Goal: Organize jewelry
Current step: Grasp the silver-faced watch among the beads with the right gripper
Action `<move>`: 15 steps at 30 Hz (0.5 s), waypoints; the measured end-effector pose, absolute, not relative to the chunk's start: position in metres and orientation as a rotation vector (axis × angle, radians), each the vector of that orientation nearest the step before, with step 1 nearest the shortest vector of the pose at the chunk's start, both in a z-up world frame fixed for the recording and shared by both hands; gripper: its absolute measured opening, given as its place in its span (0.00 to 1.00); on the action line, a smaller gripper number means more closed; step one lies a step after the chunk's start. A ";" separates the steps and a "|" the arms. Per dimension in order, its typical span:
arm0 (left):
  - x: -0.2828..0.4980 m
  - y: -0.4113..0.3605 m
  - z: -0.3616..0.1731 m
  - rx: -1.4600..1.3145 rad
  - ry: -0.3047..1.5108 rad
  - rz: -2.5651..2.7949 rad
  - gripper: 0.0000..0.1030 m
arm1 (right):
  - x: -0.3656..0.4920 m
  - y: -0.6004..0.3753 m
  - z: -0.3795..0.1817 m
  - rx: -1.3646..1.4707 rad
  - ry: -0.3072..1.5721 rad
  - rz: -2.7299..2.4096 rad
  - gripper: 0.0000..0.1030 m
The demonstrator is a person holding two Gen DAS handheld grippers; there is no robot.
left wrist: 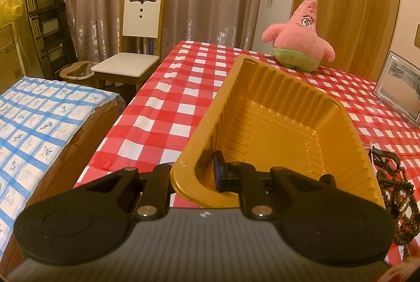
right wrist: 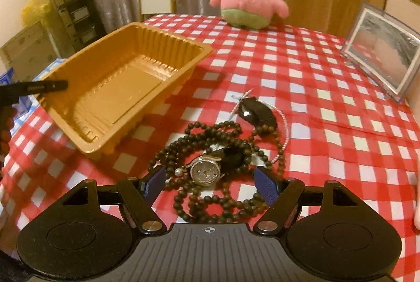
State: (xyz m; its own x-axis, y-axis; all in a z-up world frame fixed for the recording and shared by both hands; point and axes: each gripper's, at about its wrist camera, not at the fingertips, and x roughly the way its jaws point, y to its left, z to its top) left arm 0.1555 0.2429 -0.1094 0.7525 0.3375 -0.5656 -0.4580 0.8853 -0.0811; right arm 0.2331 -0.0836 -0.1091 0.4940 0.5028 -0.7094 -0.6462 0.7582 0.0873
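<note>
The left gripper (left wrist: 210,174) pinches the near wall of the gold plastic tray (left wrist: 275,108), tipping it up off the checked tablecloth (left wrist: 168,103). The right gripper (right wrist: 210,183) is spread wide over the wristwatch (right wrist: 207,171) and dark bead necklace (right wrist: 210,140), just beside the tray.
</note>
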 end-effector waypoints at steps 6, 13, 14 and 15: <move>0.154 0.239 -0.108 -0.215 0.570 0.453 0.13 | 0.239 -0.073 -0.121 -0.156 0.825 0.718 0.73; 0.153 0.238 -0.108 -0.213 0.569 0.454 0.13 | 0.257 -0.058 -0.130 -0.063 0.911 0.613 0.69; 0.153 0.238 -0.108 -0.212 0.569 0.454 0.13 | 0.258 -0.056 -0.132 -0.055 0.922 0.593 0.63; 0.153 0.238 -0.108 -0.213 0.569 0.454 0.13 | 0.261 -0.055 -0.135 -0.043 0.930 0.577 0.60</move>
